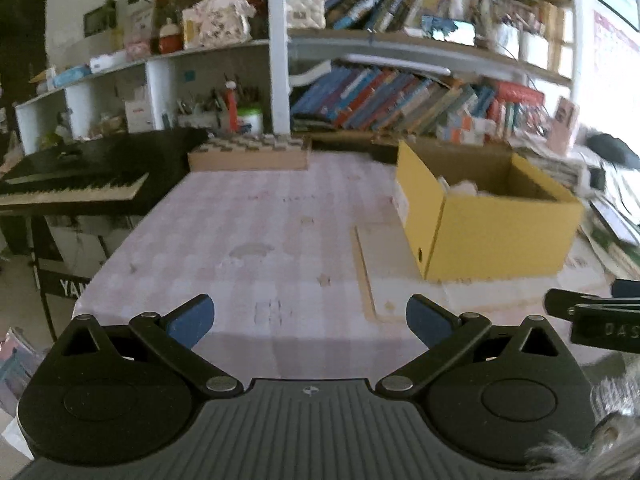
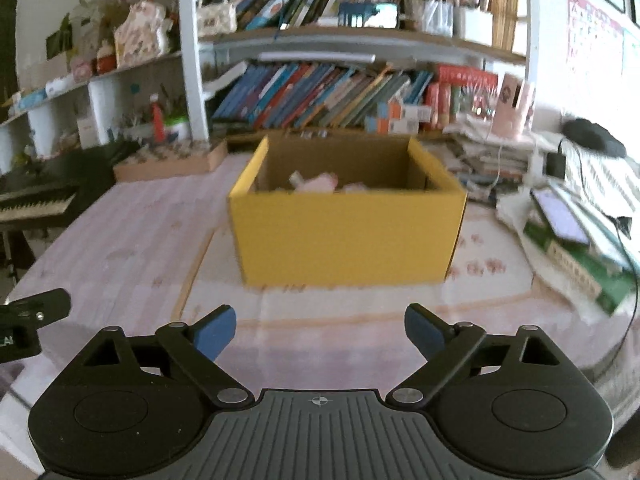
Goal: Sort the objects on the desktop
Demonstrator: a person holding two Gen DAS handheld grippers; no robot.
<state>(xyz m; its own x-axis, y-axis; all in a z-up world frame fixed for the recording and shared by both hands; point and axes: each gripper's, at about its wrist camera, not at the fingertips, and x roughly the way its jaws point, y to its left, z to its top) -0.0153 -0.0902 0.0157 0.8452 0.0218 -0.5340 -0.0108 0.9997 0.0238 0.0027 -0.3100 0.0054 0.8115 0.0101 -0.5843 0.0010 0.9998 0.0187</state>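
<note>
The right claw (image 2: 320, 330) stands wide with nothing between its blue pads, low over the tabletop (image 2: 132, 248) in front of the yellow box (image 2: 344, 236). The left claw (image 1: 310, 320) is equally wide and empty, the box ahead to its right. Pale items (image 2: 320, 182) lie inside the box. Bookshelves (image 2: 320, 92) stand behind, a keyboard (image 1: 76, 188) at the left.

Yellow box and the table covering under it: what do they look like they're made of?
The open-topped yellow box looks like cardboard: matte yellow outside, plain brown inner walls, thin folded edges. The pale pink checked table covering looks like cloth or soft vinyl, with a faint printed pattern and a low sheen; blur leaves that open.
</note>
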